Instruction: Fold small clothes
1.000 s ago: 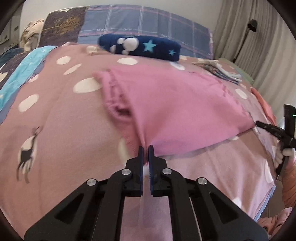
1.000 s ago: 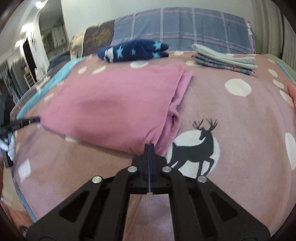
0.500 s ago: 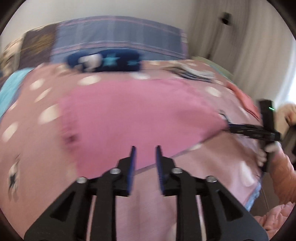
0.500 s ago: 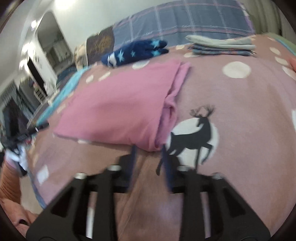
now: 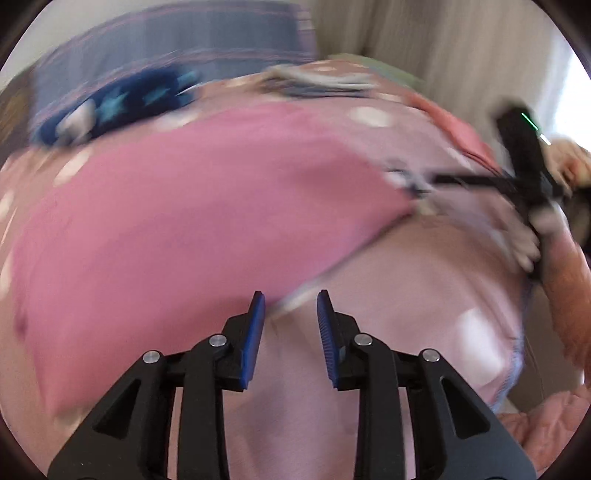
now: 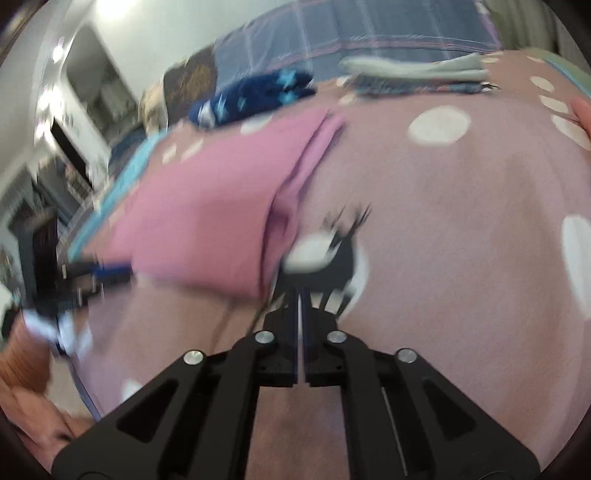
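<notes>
A folded pink garment (image 5: 192, 206) lies flat on the dotted pink bedspread (image 5: 406, 295); it also shows in the right wrist view (image 6: 221, 206). My left gripper (image 5: 291, 306) is open and empty, just off the garment's near edge. My right gripper (image 6: 300, 295) is shut and holds nothing, just off the garment's near right corner, over a deer print (image 6: 343, 254). In the left wrist view the right gripper (image 5: 413, 184) shows at the garment's right corner. Both views are motion-blurred.
A navy star-patterned item (image 5: 122, 103) lies beyond the garment. A stack of folded clothes (image 6: 417, 74) sits at the back right. Plaid pillows (image 6: 388, 33) line the headboard. The bed's near edge (image 5: 517, 369) drops off at the right.
My left gripper let go of the garment's edge, opened and swung right. My right gripper opened off the corner, then shut again empty and pulled back. The garment stays flat.
</notes>
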Tool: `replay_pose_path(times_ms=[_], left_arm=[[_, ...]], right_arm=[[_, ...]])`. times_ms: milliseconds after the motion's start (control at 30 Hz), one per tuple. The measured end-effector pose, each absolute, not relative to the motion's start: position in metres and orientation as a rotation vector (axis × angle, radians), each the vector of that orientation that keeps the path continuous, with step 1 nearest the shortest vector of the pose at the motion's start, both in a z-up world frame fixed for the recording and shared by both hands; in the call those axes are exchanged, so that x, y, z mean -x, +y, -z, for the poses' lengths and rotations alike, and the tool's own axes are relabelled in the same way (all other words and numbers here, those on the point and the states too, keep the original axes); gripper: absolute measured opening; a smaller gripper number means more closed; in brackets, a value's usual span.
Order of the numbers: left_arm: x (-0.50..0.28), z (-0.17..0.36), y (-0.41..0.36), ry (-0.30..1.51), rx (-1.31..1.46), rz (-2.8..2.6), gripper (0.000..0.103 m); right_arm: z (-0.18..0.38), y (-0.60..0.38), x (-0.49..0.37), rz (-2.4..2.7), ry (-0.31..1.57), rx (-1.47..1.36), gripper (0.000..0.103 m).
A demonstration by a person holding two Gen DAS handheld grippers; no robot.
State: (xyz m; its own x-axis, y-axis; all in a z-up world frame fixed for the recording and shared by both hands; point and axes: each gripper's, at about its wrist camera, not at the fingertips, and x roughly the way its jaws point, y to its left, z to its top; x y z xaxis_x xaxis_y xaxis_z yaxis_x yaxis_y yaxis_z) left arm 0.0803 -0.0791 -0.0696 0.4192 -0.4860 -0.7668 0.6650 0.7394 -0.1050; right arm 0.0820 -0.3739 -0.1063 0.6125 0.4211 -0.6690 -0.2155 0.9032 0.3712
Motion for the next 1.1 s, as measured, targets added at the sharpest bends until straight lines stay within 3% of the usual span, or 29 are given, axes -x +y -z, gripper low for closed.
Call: replay_pose_path(times_ms=[100, 300, 367, 433, 467, 600, 667, 700, 733, 900, 1100], left_arm=[[-0.077, 0.062, -0.137, 0.830, -0.277, 0.867, 0.036], [-0.093, 0.083, -0.222, 0.861, -0.371, 0.901, 0.036], [-0.095, 0.089, -0.233, 0.867, -0.429, 0.854, 0.036], [-0.093, 0.091, -0.239, 0.859, -0.462, 0.843, 0.038], [-0.091, 0.091, -0.240, 0.851, -0.481, 0.840, 0.039], [-0.091, 0.093, -0.243, 0.832, -0.508, 0.818, 0.046], [-0.092, 0.093, -0.243, 0.825, -0.515, 0.813, 0.043], [-0.094, 0.093, -0.244, 0.824, -0.509, 0.818, 0.031], [-0.096, 0.092, -0.244, 0.827, -0.502, 0.815, 0.008], [-0.108, 0.090, -0.228, 0.875, -0.391, 0.899, 0.007], [-0.125, 0.095, -0.217, 0.915, -0.255, 0.985, 0.007]], right_arm=[[0.092, -0.385, -0.114, -0.379, 0.818, -0.323, 0.012], [0.095, -0.401, -0.211, -0.393, 0.902, -0.531, 0.014], [0.100, -0.398, -0.236, -0.385, 0.931, -0.539, 0.020], [0.104, -0.395, -0.256, -0.393, 0.955, -0.559, 0.036], [0.106, -0.394, -0.266, -0.403, 0.970, -0.574, 0.040], [0.115, -0.387, -0.292, -0.428, 1.011, -0.605, 0.041], [0.123, -0.382, -0.303, -0.426, 1.033, -0.614, 0.029], [0.125, -0.381, -0.308, -0.412, 1.031, -0.614, 0.004], [0.126, -0.382, -0.311, -0.386, 1.017, -0.617, 0.004], [0.099, -0.380, -0.311, -0.384, 0.840, -0.596, 0.003], [0.137, -0.383, -0.332, -0.357, 0.893, -0.580, 0.002]])
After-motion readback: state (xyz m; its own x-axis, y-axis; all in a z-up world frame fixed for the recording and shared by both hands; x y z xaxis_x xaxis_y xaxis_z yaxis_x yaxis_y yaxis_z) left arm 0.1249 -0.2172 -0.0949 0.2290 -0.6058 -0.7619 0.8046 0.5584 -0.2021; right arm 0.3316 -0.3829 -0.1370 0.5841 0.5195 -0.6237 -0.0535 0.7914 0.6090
